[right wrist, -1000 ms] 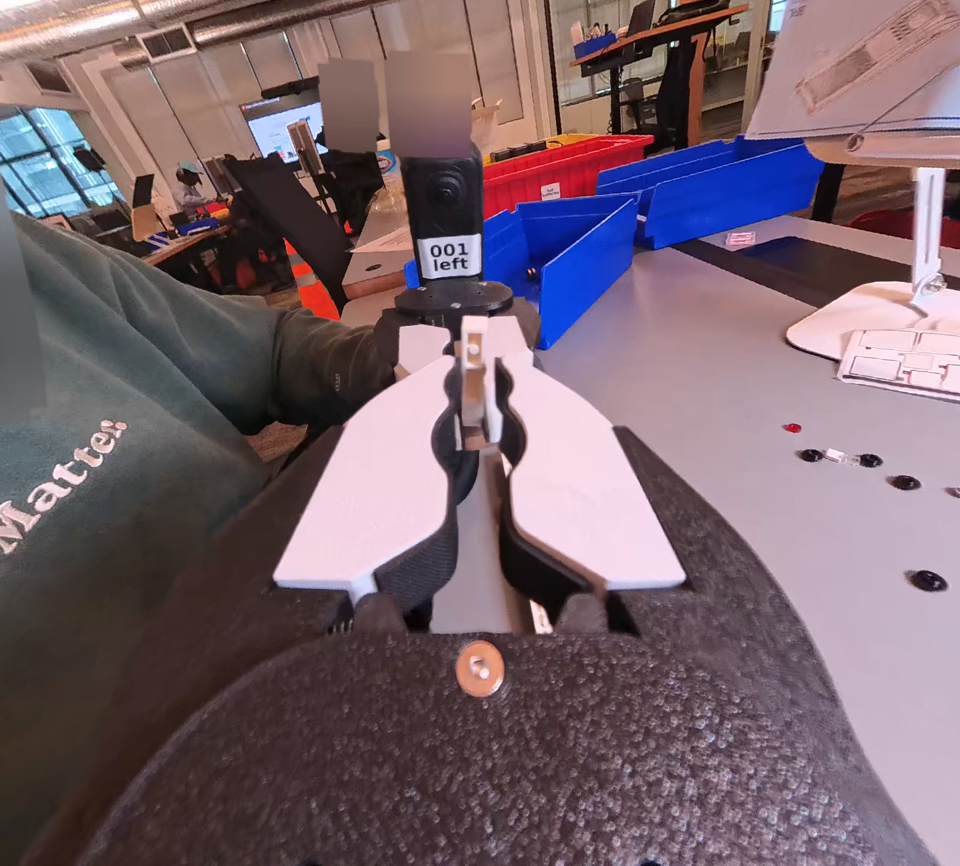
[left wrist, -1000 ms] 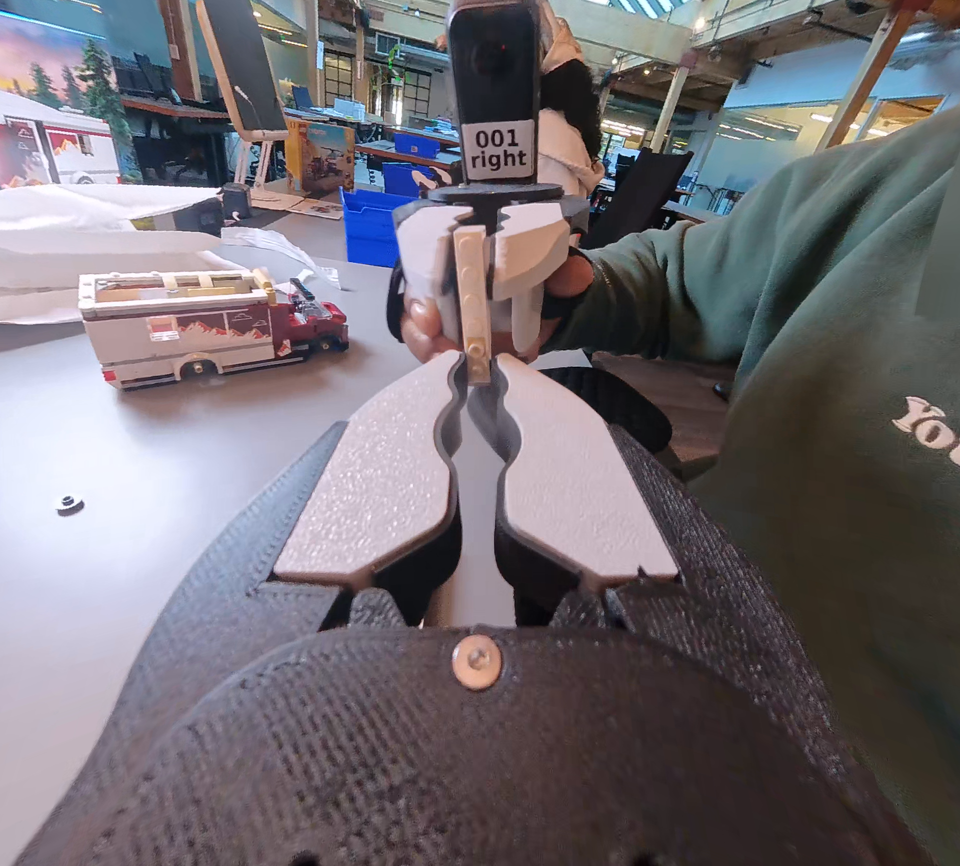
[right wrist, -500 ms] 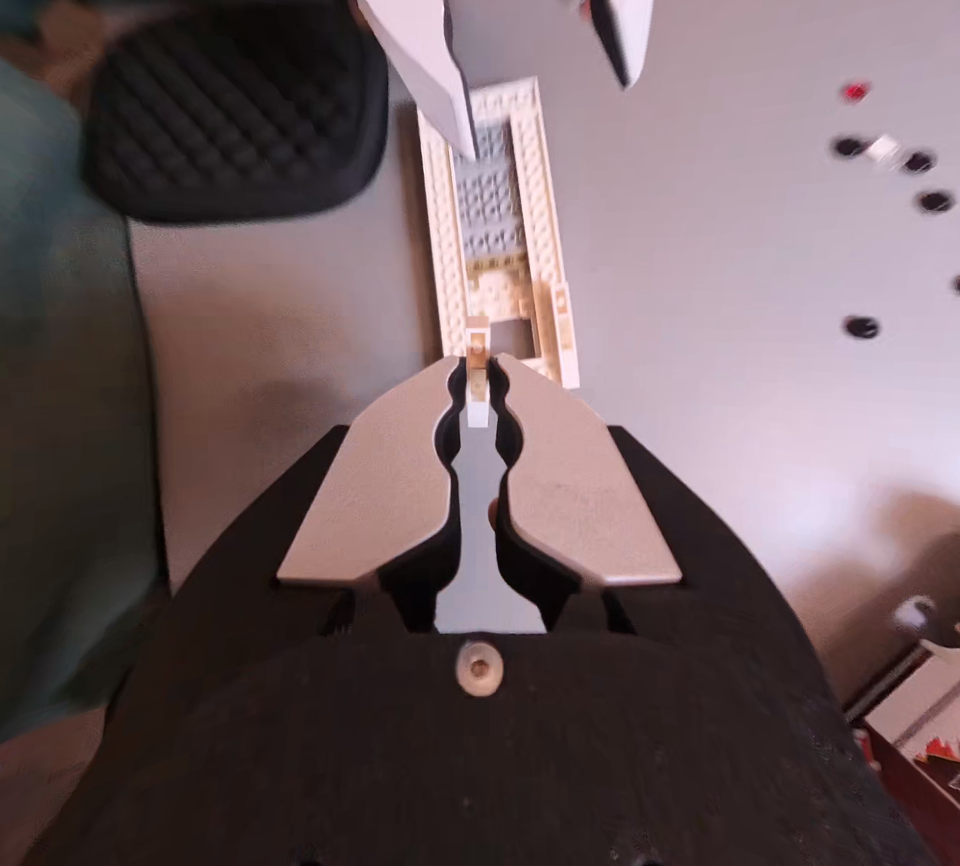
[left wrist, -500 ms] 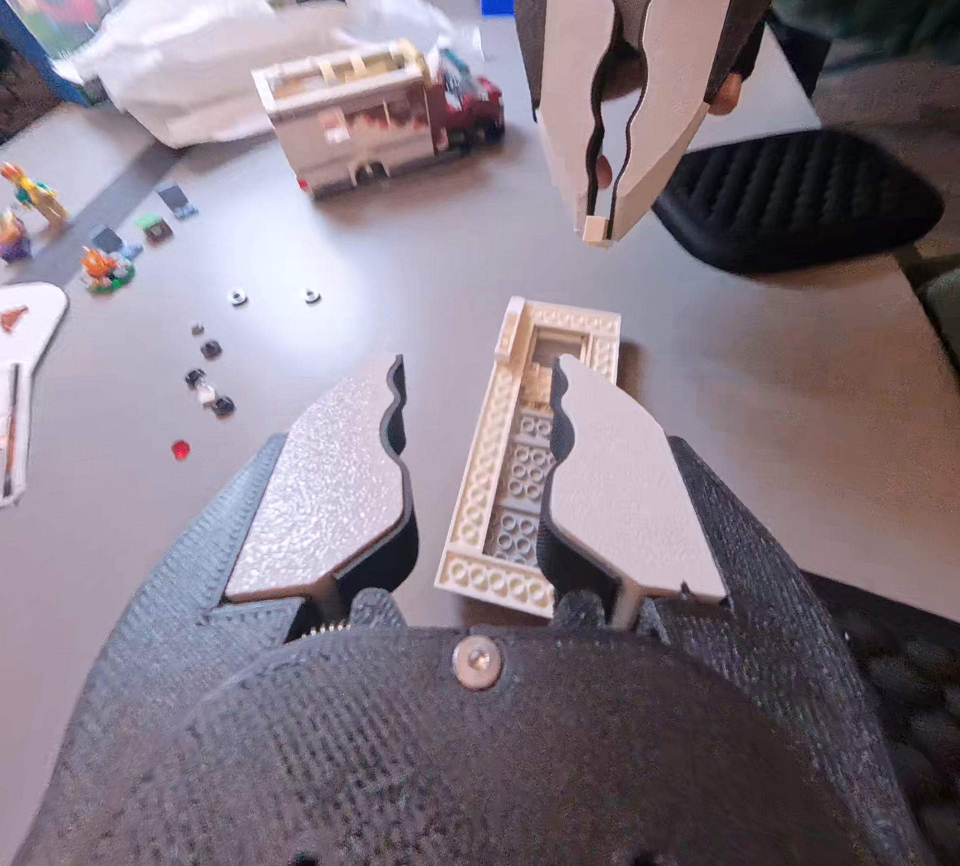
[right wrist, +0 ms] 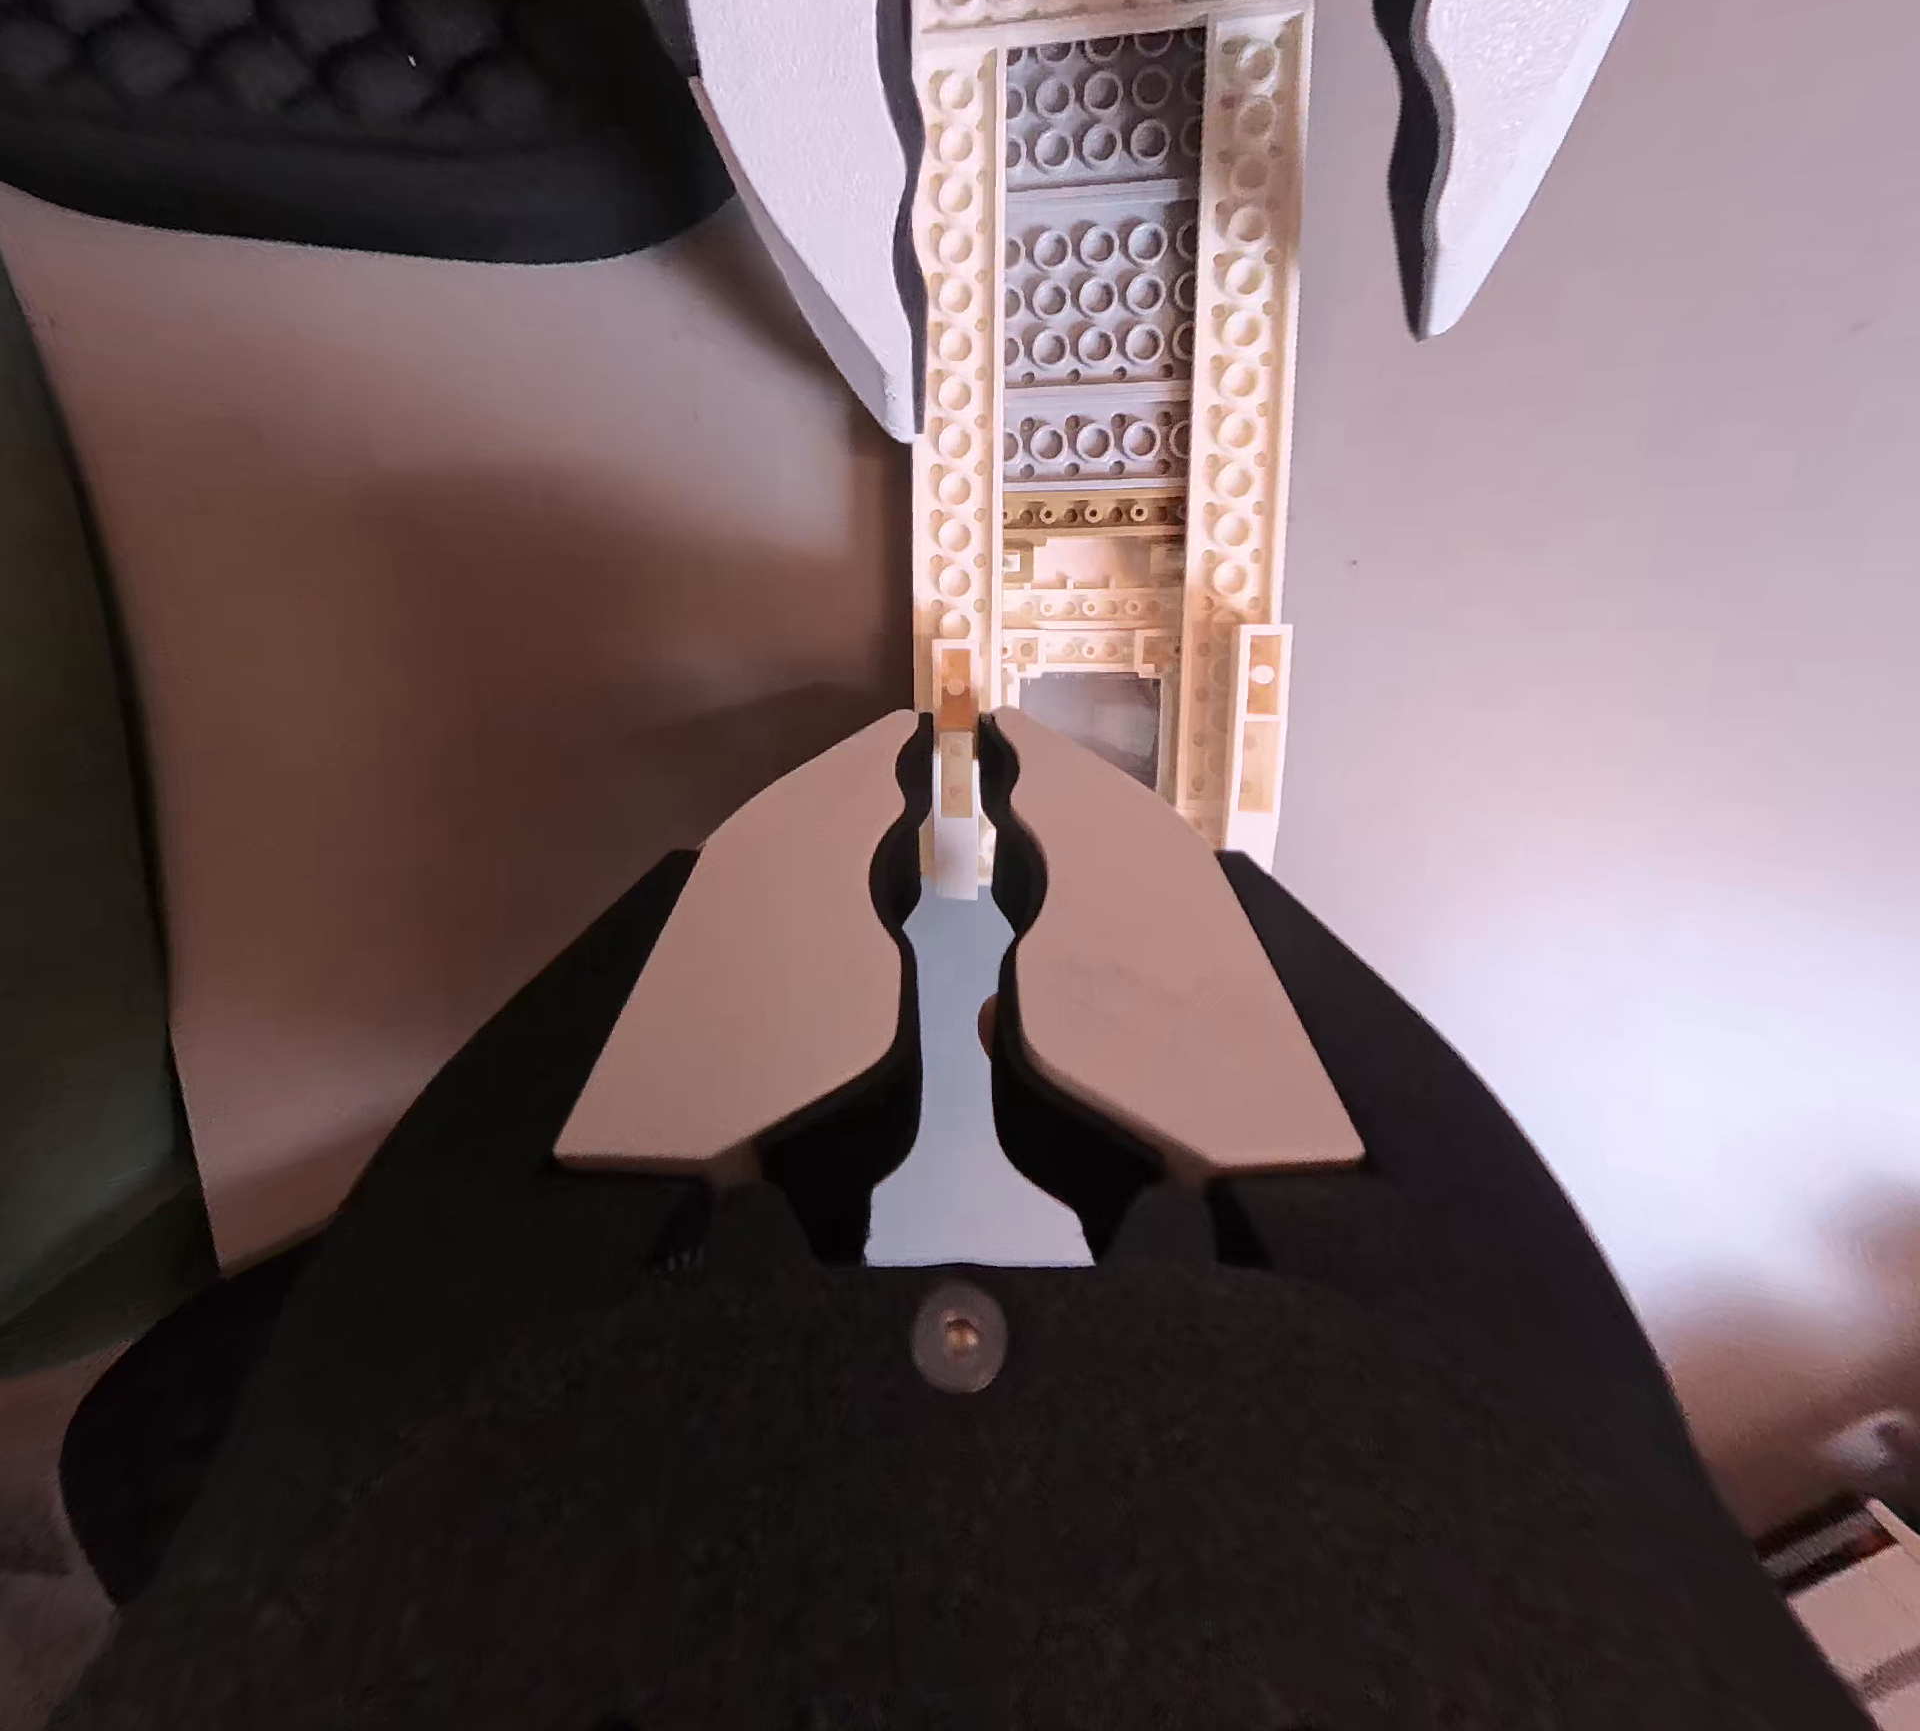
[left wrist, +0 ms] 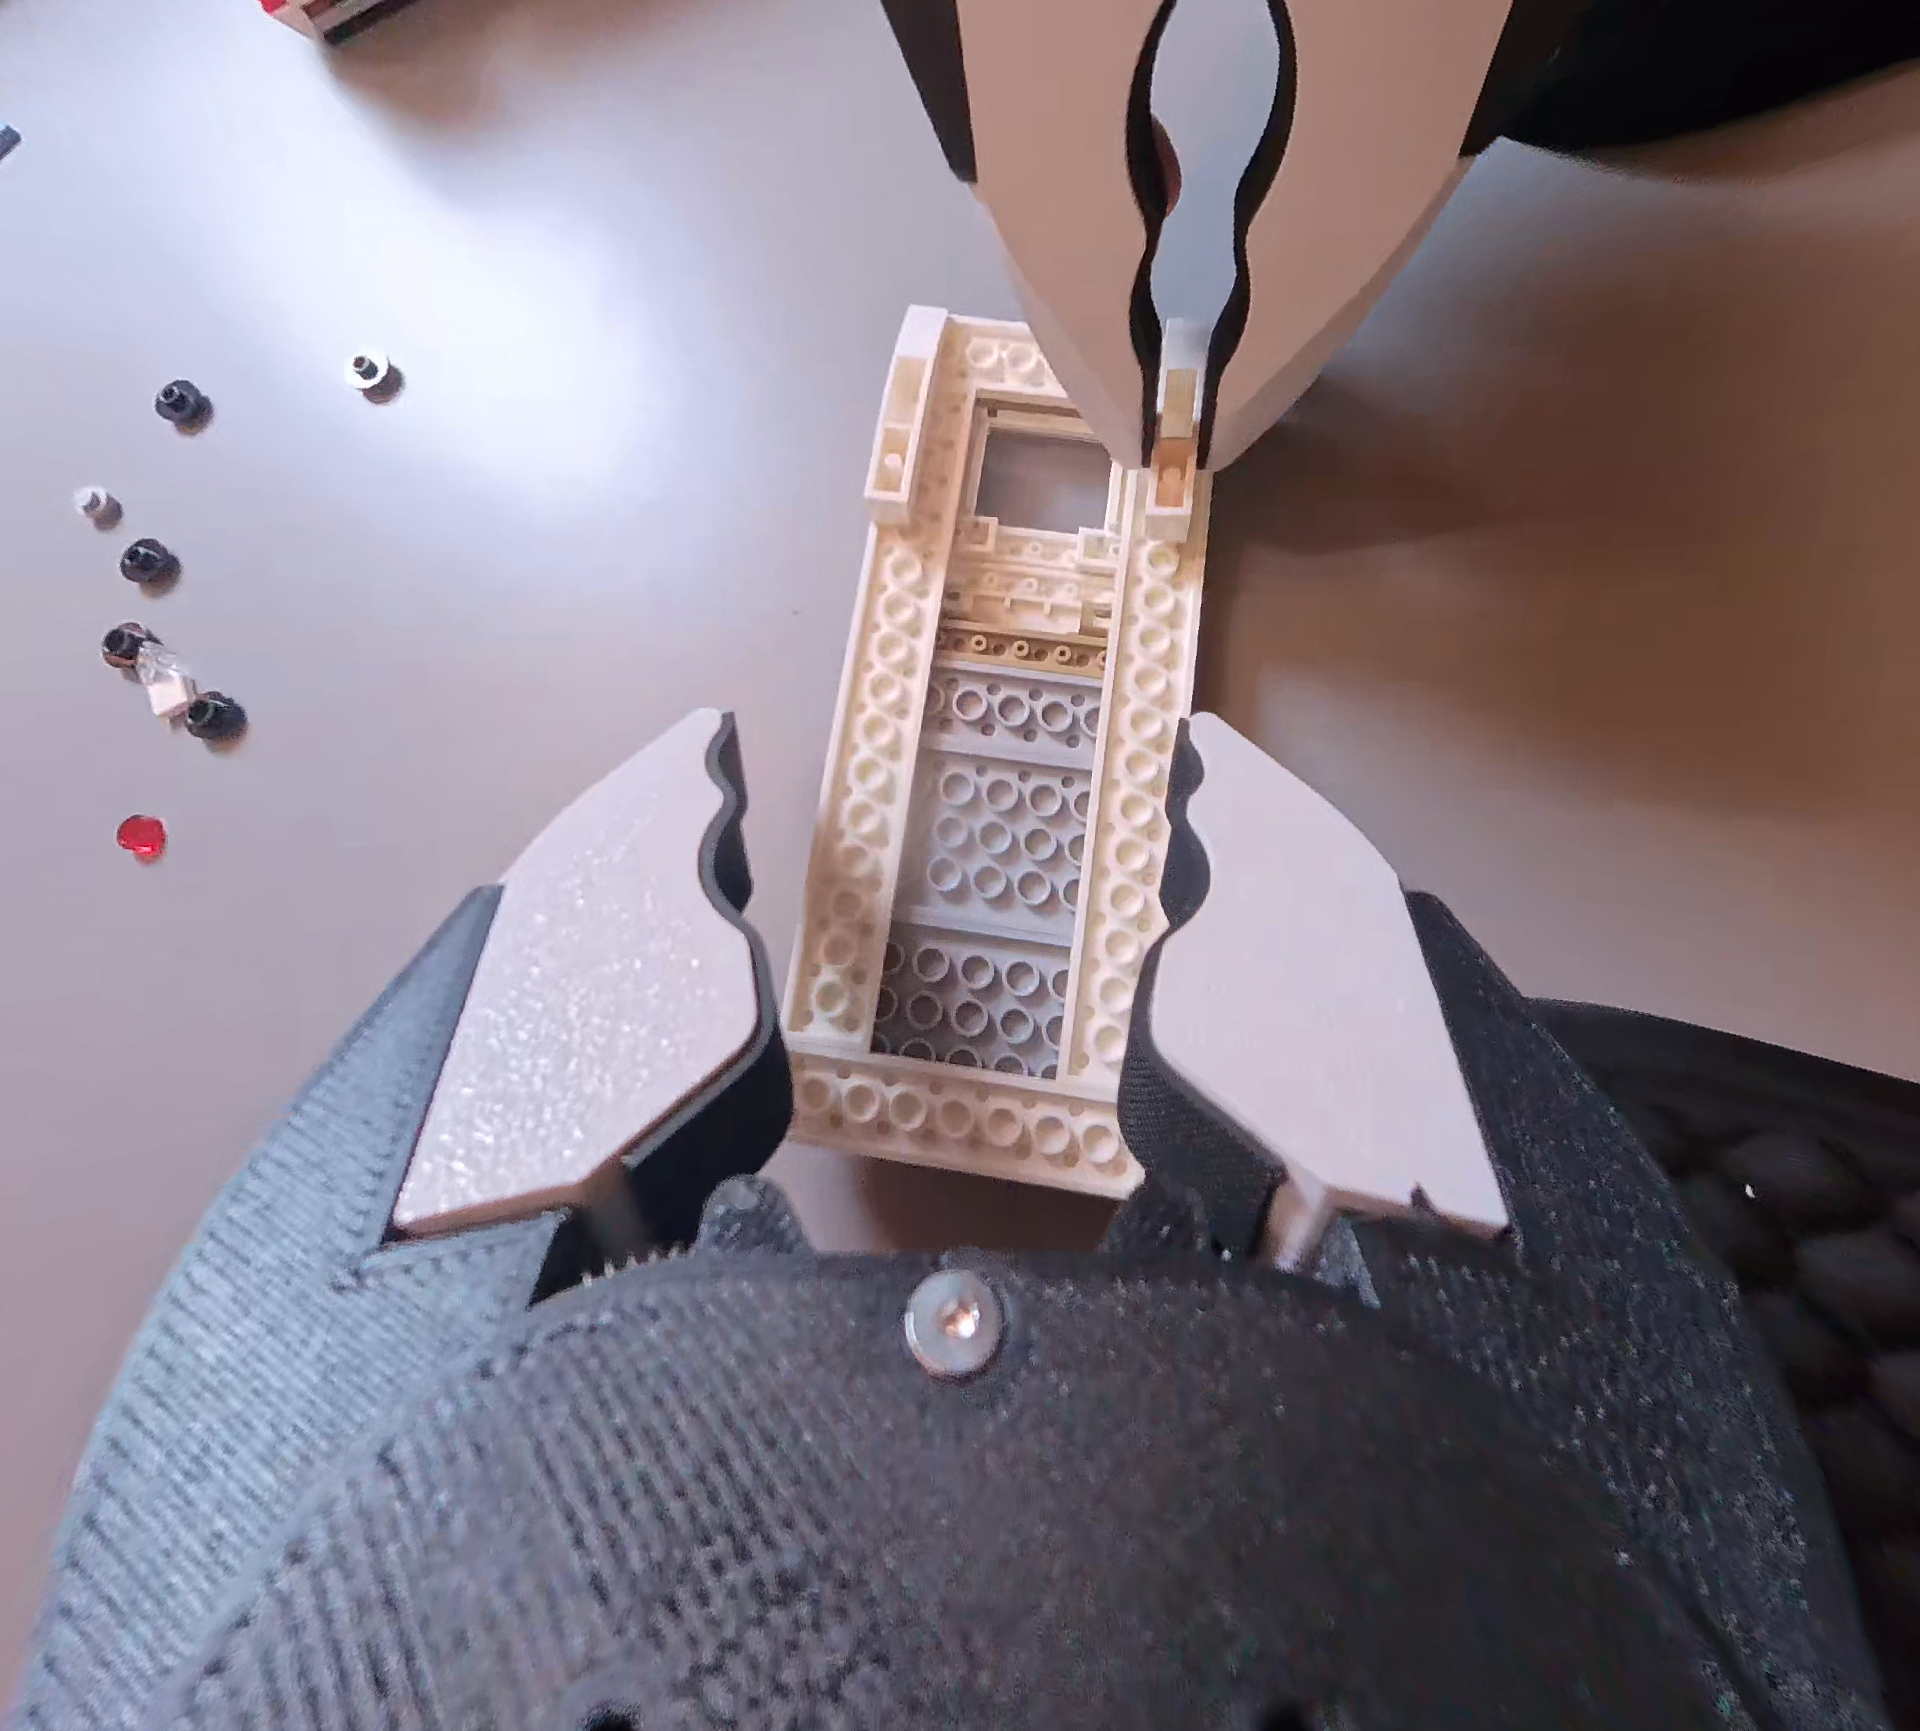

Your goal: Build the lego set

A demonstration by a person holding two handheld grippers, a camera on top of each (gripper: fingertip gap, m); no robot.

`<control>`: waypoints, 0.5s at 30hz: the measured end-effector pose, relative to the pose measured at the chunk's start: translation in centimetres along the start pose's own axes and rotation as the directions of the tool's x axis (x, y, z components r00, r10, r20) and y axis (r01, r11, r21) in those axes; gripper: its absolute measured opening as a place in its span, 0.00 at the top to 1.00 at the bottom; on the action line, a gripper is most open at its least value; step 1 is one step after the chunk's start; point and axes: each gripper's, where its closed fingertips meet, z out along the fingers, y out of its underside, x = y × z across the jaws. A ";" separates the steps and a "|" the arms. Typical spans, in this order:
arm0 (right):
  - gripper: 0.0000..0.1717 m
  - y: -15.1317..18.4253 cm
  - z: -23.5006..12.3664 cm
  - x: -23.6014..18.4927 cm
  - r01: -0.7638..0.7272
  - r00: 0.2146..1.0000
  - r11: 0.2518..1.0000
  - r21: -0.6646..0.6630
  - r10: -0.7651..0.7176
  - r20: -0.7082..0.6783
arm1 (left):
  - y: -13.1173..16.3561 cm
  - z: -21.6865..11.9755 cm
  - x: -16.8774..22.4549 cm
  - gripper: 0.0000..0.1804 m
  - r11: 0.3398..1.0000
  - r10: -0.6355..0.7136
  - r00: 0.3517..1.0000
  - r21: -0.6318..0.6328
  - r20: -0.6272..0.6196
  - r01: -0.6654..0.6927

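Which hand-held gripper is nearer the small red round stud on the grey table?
Left. The left hand-held gripper straddles the cream brick plate beside the red stud; the right hand-held gripper is at the plate's far end.

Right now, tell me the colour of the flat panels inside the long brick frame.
Grey panels, inside a cream frame; clearest in the left wrist view.

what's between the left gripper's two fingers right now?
The long white brick panel, lying underside-up on the table; the left gripper straddles its near end, jaws wide. Left wrist view shows a gap at the left finger.
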 end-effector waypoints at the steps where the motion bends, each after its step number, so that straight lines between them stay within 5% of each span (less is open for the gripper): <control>1: 0.96 -0.1 0.0 0.0 -0.004 1.000 1.000 0.006 0.004 -0.002 | 0.0 0.0 0.1 0.57 1.000 -0.003 1.000 -0.006 -0.007 0.003; 15: 0.95 -0.1 0.2 0.0 -0.014 1.000 0.996 0.092 0.015 -0.016 | 1.5 0.7 1.3 0.59 0.993 -0.030 0.998 -0.120 -0.062 0.023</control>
